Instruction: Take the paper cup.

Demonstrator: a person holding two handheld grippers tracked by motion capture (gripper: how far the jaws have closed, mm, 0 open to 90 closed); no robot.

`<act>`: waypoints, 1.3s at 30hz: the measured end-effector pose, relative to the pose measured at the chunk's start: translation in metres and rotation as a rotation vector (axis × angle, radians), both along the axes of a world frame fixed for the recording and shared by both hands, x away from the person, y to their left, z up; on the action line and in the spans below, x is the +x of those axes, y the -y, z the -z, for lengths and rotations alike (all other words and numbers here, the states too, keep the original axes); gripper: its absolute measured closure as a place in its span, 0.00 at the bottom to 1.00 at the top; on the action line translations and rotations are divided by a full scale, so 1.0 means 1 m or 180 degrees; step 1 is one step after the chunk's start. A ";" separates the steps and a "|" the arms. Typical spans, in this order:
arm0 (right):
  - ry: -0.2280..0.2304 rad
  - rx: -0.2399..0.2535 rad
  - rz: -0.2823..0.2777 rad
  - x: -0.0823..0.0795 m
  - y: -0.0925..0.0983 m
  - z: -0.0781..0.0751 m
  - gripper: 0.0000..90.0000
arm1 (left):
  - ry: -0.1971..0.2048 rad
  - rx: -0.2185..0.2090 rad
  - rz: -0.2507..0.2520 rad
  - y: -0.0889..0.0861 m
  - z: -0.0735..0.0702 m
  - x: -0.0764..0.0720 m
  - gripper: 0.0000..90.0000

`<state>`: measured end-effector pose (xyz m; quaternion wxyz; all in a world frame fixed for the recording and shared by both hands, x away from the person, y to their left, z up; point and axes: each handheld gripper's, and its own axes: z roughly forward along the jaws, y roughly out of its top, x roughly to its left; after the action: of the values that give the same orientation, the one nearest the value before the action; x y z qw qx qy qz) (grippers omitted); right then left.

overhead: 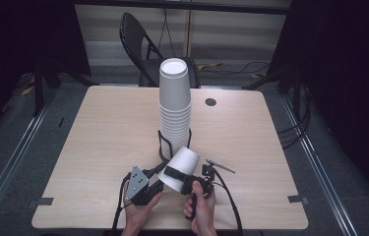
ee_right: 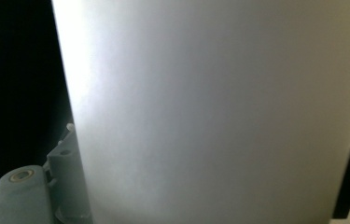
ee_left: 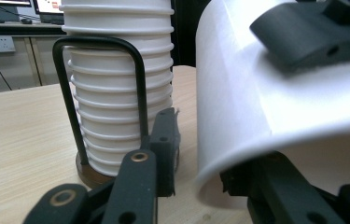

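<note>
Between both grippers: one white cup (overhead: 182,166).
Right gripper (overhead: 181,180) clamps its wall; left gripper (overhead: 158,170) straddles the rim, contact unclear; stack (overhead: 174,105) beyond.

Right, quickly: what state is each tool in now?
Left tool: open, jaws either side of the white paper cup rim, not pinching it.
Right tool: shut on the cup.

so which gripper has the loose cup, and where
The right gripper holds the loose paper cup across its side wall near the rim; the left gripper's jaws straddle the rim.
</note>
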<state>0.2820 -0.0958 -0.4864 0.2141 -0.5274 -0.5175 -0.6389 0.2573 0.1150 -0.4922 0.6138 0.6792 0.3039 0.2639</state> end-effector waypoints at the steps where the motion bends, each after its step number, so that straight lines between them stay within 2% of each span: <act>1: -0.0018 -0.0005 -0.0011 0.000 0.000 0.000 0.16 | 0.0003 -0.0010 0.0004 0.000 0.000 0.000 0.82; 7: -0.0022 -0.0036 -0.0059 0.000 -0.003 0.001 0.16 | 0.0029 -0.0048 -0.0024 0.002 0.000 0.001 0.85; 8: -0.0033 -0.0042 -0.0076 -0.001 -0.003 0.001 0.16 | 0.0006 -0.0091 -0.0036 0.003 0.000 0.001 0.85; 9: -0.0067 -0.0034 -0.0090 -0.001 -0.004 0.001 0.16 | 0.0028 -0.0066 -0.0015 0.003 0.000 0.001 0.87; 14: -0.0030 -0.0075 -0.0064 -0.002 -0.005 0.001 0.13 | 0.0042 -0.0055 -0.0006 0.005 -0.001 0.000 0.92; 18: 0.0061 -0.0112 -0.0076 -0.002 -0.006 0.001 0.12 | 0.0012 -0.0068 0.0022 0.003 -0.002 0.000 0.94; 25: 0.0136 -0.0146 -0.0042 -0.002 -0.006 -0.001 0.12 | 0.0007 -0.0060 0.0063 0.000 -0.002 0.000 0.95; 29: 0.0159 -0.0150 0.0005 0.000 -0.002 -0.003 0.12 | -0.0058 -0.0114 0.0171 -0.002 -0.002 -0.001 0.96; 33: 0.0223 -0.0179 0.0092 0.002 0.003 -0.006 0.13 | -0.0105 -0.0086 0.0234 -0.003 -0.003 -0.001 0.96; 39: 0.0323 -0.0159 0.0186 0.006 0.011 -0.011 0.13 | -0.0178 -0.0186 0.0377 -0.007 -0.004 0.001 0.96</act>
<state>0.2882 -0.1070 -0.4755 0.1557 -0.5143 -0.5278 -0.6577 0.2578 0.1225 -0.4879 0.6392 0.6849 0.2878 0.1990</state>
